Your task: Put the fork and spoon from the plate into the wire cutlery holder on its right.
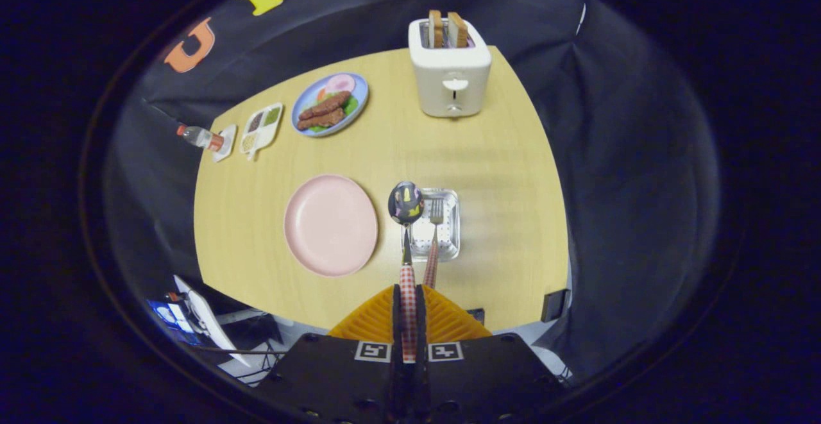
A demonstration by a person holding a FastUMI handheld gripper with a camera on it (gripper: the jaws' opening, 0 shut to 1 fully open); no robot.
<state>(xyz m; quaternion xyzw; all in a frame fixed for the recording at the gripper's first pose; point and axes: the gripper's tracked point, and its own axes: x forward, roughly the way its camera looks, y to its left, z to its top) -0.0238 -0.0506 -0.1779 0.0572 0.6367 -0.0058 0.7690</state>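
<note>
A: What are the fingers (392, 312) doing?

B: They are pressed together on the checked handle of the spoon (406, 219). The gripper (408, 312) holds it high above the table (500, 154), handle back between the fingers, bowl pointing straight ahead.

A: And the holder?

B: The holder (449, 222) is just beyond the fingertips and a little right of the spoon's bowl, which overlaps the holder's left rim as seen from here. I cannot tell how far above it the bowl hangs.

A: The fork?

B: The fork (433, 244) looks to be in the holder already, tines forward over its mesh, handle sticking back toward the fingers, alongside the spoon.

A: The plate?

B: The plate (330, 225) lies bare, left of the holder.

A: So what does the move turn on?

B: My guess: a small shift right. The spoon's long axis already runs with the fork's, so it needs sliding over the holder, then lowering, without knocking the fork.

A: Anything else?

B: A toaster (450, 71) stands well behind the holder.
</note>
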